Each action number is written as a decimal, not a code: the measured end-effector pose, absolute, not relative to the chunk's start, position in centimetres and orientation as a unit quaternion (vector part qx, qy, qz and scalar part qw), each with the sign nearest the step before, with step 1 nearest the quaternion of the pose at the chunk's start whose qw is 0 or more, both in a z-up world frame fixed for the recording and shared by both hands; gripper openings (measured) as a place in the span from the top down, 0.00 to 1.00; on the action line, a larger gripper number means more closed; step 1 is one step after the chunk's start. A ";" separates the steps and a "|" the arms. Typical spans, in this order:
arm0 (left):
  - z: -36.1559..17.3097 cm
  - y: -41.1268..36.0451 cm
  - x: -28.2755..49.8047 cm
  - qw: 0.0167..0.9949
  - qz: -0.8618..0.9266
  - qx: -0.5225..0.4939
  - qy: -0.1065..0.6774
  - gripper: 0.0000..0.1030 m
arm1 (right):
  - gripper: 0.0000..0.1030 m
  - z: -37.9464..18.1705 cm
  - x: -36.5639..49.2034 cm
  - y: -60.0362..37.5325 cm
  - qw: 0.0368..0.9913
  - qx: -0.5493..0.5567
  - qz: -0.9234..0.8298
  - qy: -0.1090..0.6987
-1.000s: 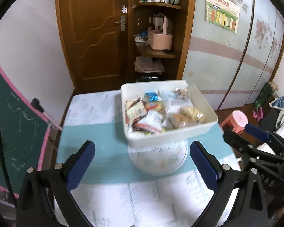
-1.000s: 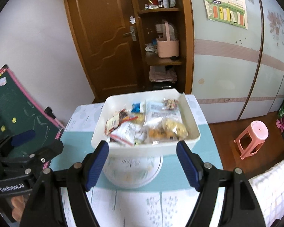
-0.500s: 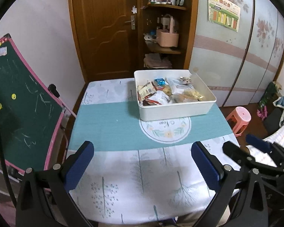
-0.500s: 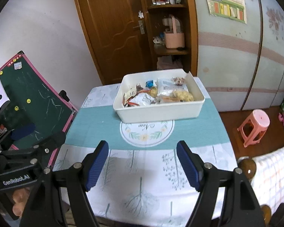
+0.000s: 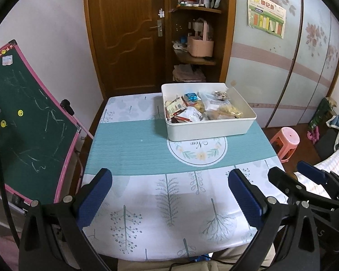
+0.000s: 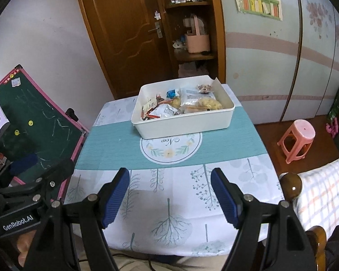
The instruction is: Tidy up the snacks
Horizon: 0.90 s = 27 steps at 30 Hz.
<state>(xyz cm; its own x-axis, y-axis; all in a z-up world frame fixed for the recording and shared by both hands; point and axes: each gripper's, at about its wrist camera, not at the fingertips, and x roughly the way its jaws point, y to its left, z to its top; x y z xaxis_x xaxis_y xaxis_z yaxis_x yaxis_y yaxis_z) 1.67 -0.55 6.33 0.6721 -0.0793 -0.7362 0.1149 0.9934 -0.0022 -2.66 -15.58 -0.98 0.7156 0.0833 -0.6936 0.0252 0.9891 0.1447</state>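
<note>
A white bin [image 5: 211, 130] full of several snack packets [image 5: 198, 109] stands on the far right part of the table, and it also shows in the right wrist view [image 6: 187, 123]. My left gripper [image 5: 168, 195] is open and empty above the table's near edge. My right gripper [image 6: 170, 193] is open and empty, also over the near edge, well short of the bin. The right gripper shows at the right of the left wrist view [image 5: 309, 180], and the left gripper at the left of the right wrist view [image 6: 31, 169].
The table [image 5: 147, 203] wears a white tree-print cloth with a teal band. A green chalkboard [image 5: 27, 122] leans at its left. A pink stool [image 6: 298, 140] and a checked cushion [image 6: 325, 189] are at the right. A wooden door and shelves stand behind.
Both grippers have pulled back and up from the bin, which was close in front and now stands far off on the table. Both stay open.
</note>
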 end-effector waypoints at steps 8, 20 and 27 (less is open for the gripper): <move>6.0 -0.3 2.7 0.911 -0.040 0.019 0.410 0.01 | 0.27 -1.2 -2.1 -15.5 0.922 0.070 0.019 0.380; 5.7 0.1 3.4 0.908 -0.034 0.021 0.417 0.01 | 0.27 -0.8 -1.9 -15.7 0.927 0.073 0.028 0.367; 5.5 -0.2 3.5 0.906 -0.035 0.021 0.421 0.01 | 0.27 -0.9 -1.8 -15.6 0.927 0.074 0.030 0.367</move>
<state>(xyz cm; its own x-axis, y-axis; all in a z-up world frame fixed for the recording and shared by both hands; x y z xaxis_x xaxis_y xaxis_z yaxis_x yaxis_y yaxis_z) 3.46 -0.15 5.51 0.6432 -0.0451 -0.7643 0.0801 0.9967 0.0086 -1.83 -15.56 -0.93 0.7291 0.1101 -0.6755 -0.0013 0.9872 0.1595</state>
